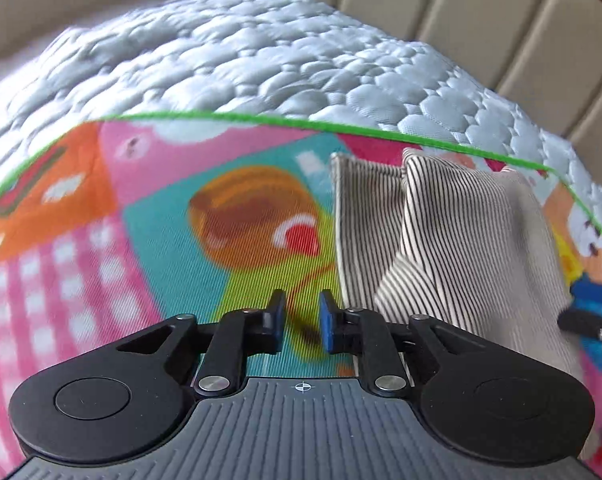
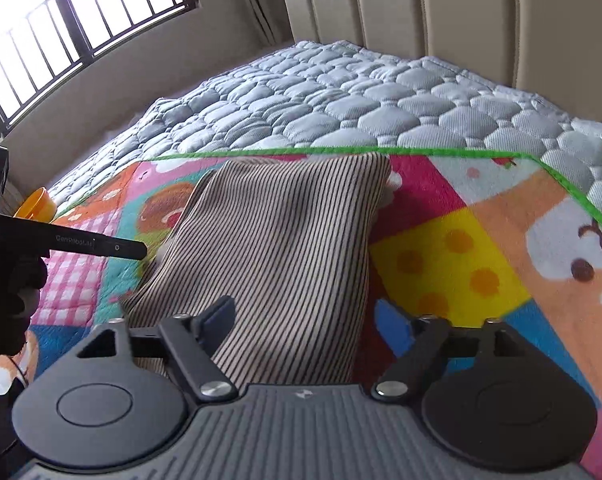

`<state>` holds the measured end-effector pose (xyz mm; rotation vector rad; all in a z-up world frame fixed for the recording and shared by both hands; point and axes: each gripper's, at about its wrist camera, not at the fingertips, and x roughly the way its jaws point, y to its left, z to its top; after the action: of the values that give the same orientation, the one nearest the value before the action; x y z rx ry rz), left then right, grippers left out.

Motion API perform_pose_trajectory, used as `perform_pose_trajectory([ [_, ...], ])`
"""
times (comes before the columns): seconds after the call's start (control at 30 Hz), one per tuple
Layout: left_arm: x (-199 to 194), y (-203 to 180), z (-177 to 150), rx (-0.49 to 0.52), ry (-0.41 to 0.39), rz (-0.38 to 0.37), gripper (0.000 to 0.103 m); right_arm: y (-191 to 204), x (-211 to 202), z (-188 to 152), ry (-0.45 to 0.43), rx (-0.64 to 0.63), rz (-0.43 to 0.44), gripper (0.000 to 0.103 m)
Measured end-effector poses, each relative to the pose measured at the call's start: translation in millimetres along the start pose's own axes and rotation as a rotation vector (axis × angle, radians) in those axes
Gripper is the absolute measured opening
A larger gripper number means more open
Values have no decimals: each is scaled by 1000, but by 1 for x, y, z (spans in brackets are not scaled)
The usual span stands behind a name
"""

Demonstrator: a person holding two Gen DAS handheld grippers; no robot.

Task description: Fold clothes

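Note:
A beige garment with thin dark stripes (image 2: 285, 240) lies folded on a colourful cartoon mat (image 2: 453, 248). In the left wrist view the garment (image 1: 453, 240) is to the right of my left gripper (image 1: 303, 320), whose jaws stand a little apart over bare mat (image 1: 173, 240), holding nothing. My right gripper (image 2: 309, 324) is wide open with the near end of the garment between its fingers, not pinched. The left gripper's finger (image 2: 113, 246) shows at the garment's left edge. A blue fingertip of the right gripper (image 1: 593, 300) shows at the far right.
The mat lies on a grey quilted mattress (image 2: 341, 92) with a beige padded headboard (image 2: 461, 20) behind. A barred window (image 2: 61, 20) is at the left. An orange object (image 2: 37, 204) sits by the bed's left side.

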<state>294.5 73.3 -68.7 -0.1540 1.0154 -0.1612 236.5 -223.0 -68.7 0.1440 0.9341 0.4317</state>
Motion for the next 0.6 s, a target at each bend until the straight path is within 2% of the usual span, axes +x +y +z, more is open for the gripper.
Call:
perform_pose_trajectory([
  [0.1,-23,-1,-23,-34,16,13,35,9,-20,-19,37,16,7,103],
  [0.17,-42,-6,-39,-62,25,12,56,18,-26,-30,46,-12,-20,103],
  [0.27,-60,-13,-65,-141,49,-5,71,34,-26,-45,43,-91,-89,103],
  [0.37,-69,-16,-82,-215,60,-71,81,51,-27,-59,40,-169,-158,103],
  [0.43,-71,-25,-91,-164,56,-87,91,61,-27,-69,39,-221,-204,103],
  [0.53,-63,-39,-99,-55,75,-40,92,68,-18,-78,70,-281,-253,103],
  [0.6,-56,-43,-103,-19,97,-14,92,62,-6,-83,137,-252,-264,103],
])
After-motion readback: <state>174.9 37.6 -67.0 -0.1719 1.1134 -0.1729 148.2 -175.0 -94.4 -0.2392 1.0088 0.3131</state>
